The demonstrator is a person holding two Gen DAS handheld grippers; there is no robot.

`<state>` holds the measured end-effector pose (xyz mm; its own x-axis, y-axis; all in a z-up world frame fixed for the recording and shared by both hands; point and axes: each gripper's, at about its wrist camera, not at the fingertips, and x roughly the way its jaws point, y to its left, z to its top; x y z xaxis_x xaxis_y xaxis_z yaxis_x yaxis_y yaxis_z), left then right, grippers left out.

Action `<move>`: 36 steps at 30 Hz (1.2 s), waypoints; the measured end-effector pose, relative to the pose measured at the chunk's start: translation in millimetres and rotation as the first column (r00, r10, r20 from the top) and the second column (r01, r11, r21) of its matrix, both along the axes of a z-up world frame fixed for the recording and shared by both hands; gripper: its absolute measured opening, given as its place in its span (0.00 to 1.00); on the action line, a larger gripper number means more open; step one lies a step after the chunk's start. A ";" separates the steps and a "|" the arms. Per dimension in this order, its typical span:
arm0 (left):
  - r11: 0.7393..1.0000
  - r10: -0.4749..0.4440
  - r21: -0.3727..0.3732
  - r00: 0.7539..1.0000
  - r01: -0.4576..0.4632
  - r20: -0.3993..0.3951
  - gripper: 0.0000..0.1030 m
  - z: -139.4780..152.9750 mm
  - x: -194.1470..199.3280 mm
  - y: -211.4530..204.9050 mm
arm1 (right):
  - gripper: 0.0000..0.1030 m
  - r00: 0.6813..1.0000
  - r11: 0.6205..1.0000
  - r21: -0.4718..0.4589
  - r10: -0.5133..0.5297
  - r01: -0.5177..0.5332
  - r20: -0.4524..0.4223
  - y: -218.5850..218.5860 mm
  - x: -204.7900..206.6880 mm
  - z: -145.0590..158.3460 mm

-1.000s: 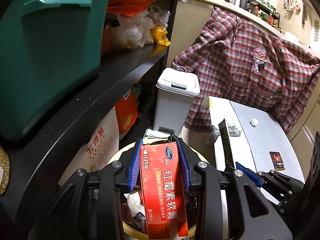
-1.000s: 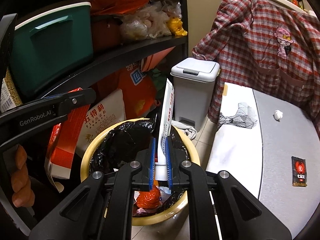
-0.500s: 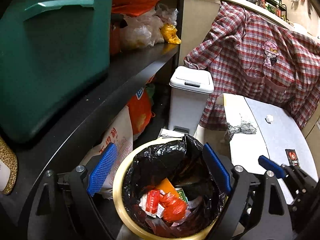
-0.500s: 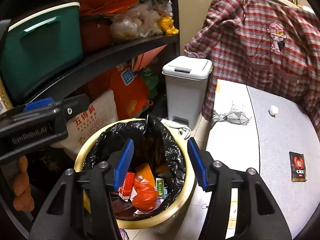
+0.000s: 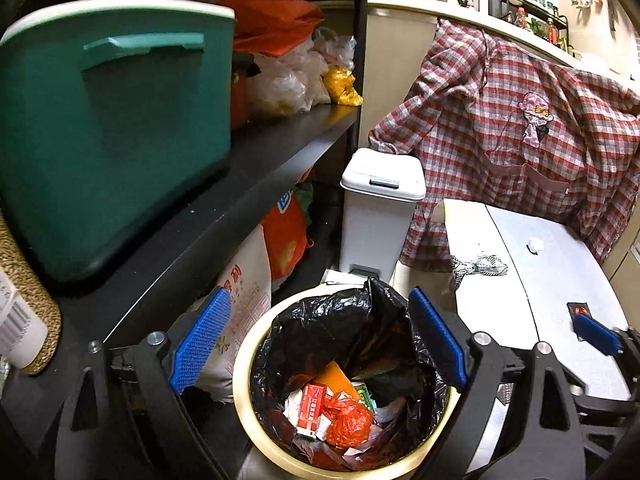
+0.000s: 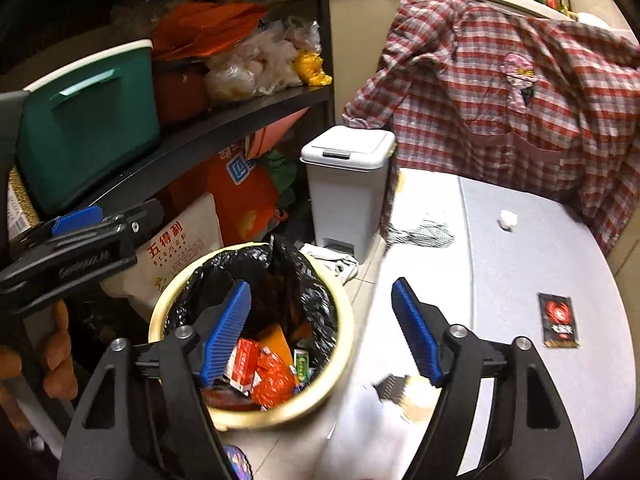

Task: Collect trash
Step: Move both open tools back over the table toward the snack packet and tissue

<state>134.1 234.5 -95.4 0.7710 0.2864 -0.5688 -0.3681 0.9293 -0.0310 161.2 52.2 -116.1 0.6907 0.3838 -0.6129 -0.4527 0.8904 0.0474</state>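
The bin (image 5: 256, 420) on the floor, lined with a black bag, already holds red boxes (image 5: 312, 404) and wrappers. Both the left gripper (image 5: 316, 344) and right gripper (image 6: 320, 332) hover over it, spread and empty. A dark packet (image 6: 558, 320), a white wad (image 6: 508, 220) and a striped wrapper (image 6: 420, 234) lie on the table (image 6: 520, 264), seemingly left to collect; the white pedal bin (image 6: 348, 184) and shelf (image 5: 240, 184) crowd close.

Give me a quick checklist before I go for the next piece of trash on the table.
1. Left gripper open and empty: ok.
2. Right gripper open and empty: ok.
3. Dropped trash lying inside the yellow bin, on its black liner: ok.
4. Next pieces in view on the table: dark sachet, white paper wad, black-and-white wrapper: ok.
5. Room left in bin: cannot tell.
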 end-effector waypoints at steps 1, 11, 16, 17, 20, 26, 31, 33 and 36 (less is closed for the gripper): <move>1.000 -0.005 0.005 1.000 0.005 0.009 0.89 1.6 -1.2 -3.5 | 0.72 1.000 1.000 -0.003 -0.008 0.008 0.003 -5.9 -3.1 1.0; 0.993 -0.121 -0.001 0.990 0.122 0.070 0.92 27.8 3.0 -67.5 | 0.74 0.976 0.976 0.004 -0.219 0.219 0.017 -120.9 -2.0 7.0; 0.983 -0.185 0.024 0.979 0.183 0.086 0.92 36.1 14.0 -110.1 | 0.74 0.942 0.941 0.037 -0.336 0.336 -0.001 -182.4 21.8 -4.8; 0.979 -0.204 0.015 0.976 0.204 0.081 0.93 36.2 20.7 -120.4 | 0.74 0.934 0.932 0.062 -0.357 0.358 -0.018 -199.6 32.0 -12.1; 0.974 -0.228 0.010 0.970 0.228 0.084 0.93 33.7 33.0 -139.8 | 0.74 0.916 0.913 0.066 -0.399 0.401 -0.047 -228.8 53.5 -33.5; 0.963 -0.270 0.046 0.958 0.267 0.091 0.93 22.6 59.0 -166.9 | 0.74 0.871 0.870 0.063 -0.482 0.488 -0.099 -266.5 91.3 -63.0; 0.960 -0.280 0.024 0.957 0.279 0.072 0.93 6.0 80.4 -169.7 | 0.74 0.870 0.872 0.023 -0.485 0.489 -0.085 -269.8 116.8 -74.1; 0.960 -0.281 0.010 0.958 0.281 0.054 0.93 -3.4 87.9 -167.2 | 0.74 0.872 0.876 0.005 -0.479 0.482 -0.098 -266.5 127.2 -81.8; 0.961 -0.277 -0.003 0.961 0.277 0.027 0.92 -15.0 97.7 -163.4 | 0.74 0.879 0.885 -0.031 -0.464 0.464 -0.109 -260.8 140.2 -92.5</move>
<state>231.9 71.1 -110.4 0.8344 0.0558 -0.5484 -0.0954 0.9945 -0.0440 301.4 -208.6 -208.6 0.7172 0.0331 -0.6961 0.0205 0.9974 0.0686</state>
